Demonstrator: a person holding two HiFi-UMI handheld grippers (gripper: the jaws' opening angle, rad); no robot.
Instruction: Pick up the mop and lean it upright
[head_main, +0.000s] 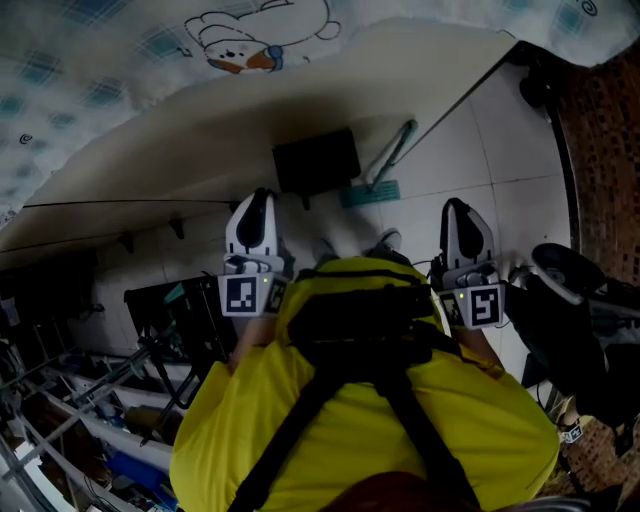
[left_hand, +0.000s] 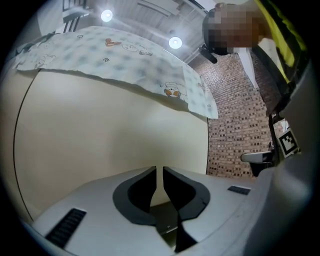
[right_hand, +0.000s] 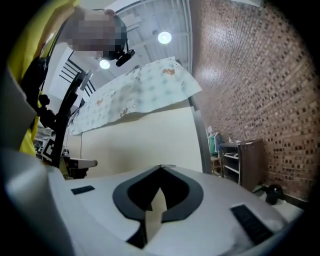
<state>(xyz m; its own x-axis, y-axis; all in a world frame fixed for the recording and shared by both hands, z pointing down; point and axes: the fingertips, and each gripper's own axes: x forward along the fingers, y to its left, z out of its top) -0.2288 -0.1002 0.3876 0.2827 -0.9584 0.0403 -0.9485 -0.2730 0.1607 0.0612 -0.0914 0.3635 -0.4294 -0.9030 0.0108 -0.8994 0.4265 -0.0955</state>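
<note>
Running diagonally, mop (head_main: 371, 192), teal head lower-left, handle toward upper right.

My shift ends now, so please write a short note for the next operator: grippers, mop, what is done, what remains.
Left gripper: jaws a slit apart, empty.
Right gripper: shut, empty.
Mop: on the tiled floor by the wall, teal head toward us; neither gripper touches it.
Lying or already leaning: unclear from above.
Remaining: check it; if it lies flat, pick it up and lean it upright.
</note>
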